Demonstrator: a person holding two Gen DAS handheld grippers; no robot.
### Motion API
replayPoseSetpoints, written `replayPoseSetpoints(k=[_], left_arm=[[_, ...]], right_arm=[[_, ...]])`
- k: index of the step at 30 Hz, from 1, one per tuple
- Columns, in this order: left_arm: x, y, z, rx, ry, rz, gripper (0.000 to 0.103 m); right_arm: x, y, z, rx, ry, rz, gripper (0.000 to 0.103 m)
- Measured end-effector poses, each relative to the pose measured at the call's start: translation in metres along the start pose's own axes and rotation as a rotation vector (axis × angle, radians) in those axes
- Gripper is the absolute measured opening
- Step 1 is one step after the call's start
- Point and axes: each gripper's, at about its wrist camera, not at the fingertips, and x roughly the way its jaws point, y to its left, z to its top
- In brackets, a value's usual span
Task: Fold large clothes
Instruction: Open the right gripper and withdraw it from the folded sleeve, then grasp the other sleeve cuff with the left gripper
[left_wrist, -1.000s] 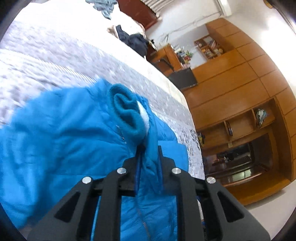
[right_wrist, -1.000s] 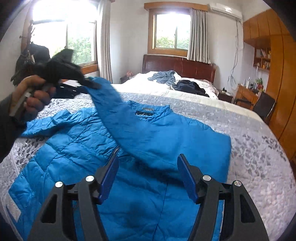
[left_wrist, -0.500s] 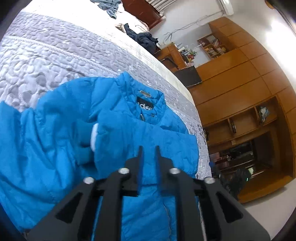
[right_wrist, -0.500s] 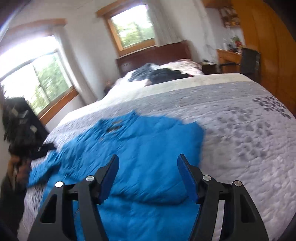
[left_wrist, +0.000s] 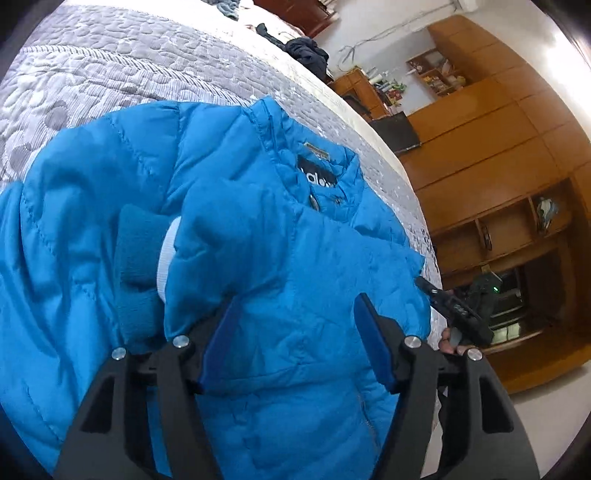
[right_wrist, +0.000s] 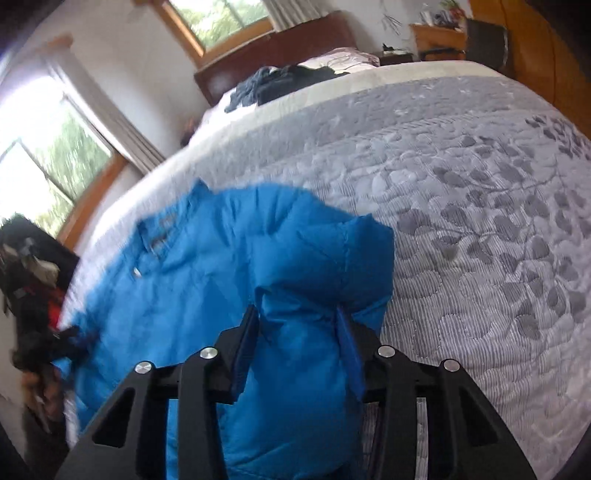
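A bright blue puffer jacket (left_wrist: 280, 229) lies front up on the bed, collar and black label toward the headboard. One sleeve is folded across its chest, with the knit cuff (left_wrist: 136, 258) pointing left. My left gripper (left_wrist: 295, 343) hovers open just above the folded sleeve, holding nothing. My right gripper (right_wrist: 297, 350) is at the jacket's (right_wrist: 207, 273) right side, shut on a raised bunch of the puffy fabric. The left wrist view also shows the right gripper (left_wrist: 452, 308) at that edge.
The grey leaf-patterned bedspread (right_wrist: 480, 221) stretches wide to the right of the jacket. Dark clothes (right_wrist: 291, 79) are piled by the headboard. Wooden cabinets (left_wrist: 498, 166) and a desk stand past the bed's right side. A hand (right_wrist: 40, 387) holds the left gripper at the left edge.
My left gripper laid the sleeve across the jacket's chest, let go and opened. My right gripper swung to the jacket's right edge and closed on the fabric.
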Motion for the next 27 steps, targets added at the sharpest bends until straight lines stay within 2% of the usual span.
replayPoseSetpoints(k=[1,3,6,8,10,12,13,17,20,21,24,27], left_arm=[[-0.006,-0.001,-0.001,-0.003,-0.006,-0.012,0.064],[-0.022,-0.002,-0.004,-0.005,-0.044,-0.049,0.075],[-0.046,0.007,-0.005,-0.046,-0.103,-0.087,0.082],[-0.059,0.015,-0.008,-0.081,-0.120,-0.106,0.082],[-0.081,0.026,-0.016,-0.123,-0.149,-0.125,0.084],[-0.108,0.037,-0.024,-0.156,-0.182,-0.134,0.091],[-0.131,0.046,-0.034,-0.177,-0.205,-0.120,0.091],[-0.216,0.085,-0.070,-0.232,-0.310,-0.055,0.093],[-0.300,0.121,-0.110,-0.285,-0.441,0.047,0.094],[-0.321,0.131,-0.120,-0.305,-0.474,0.060,0.094],[-0.394,0.167,-0.167,-0.409,-0.598,0.150,0.094],[-0.433,0.199,-0.203,-0.525,-0.661,0.192,0.095]], right_arm=[[-0.004,0.004,-0.001,-0.017,-0.009,-0.016,0.044],[-0.023,0.012,-0.003,-0.014,-0.057,0.003,0.044],[-0.035,0.035,-0.010,-0.077,-0.082,0.015,0.044],[-0.023,0.046,-0.014,-0.102,-0.028,0.024,0.044],[0.004,0.057,-0.023,-0.141,0.069,-0.018,0.049],[0.013,0.068,-0.029,-0.195,0.076,-0.079,0.051],[0.012,0.075,-0.029,-0.207,0.075,-0.088,0.051],[-0.009,0.121,-0.029,-0.282,0.022,-0.024,0.051],[-0.018,0.166,-0.035,-0.358,-0.007,0.049,0.052],[-0.019,0.175,-0.037,-0.374,-0.007,0.061,0.053],[-0.011,0.211,-0.043,-0.421,0.008,0.112,0.055],[-0.003,0.248,-0.056,-0.475,0.034,0.177,0.056]])
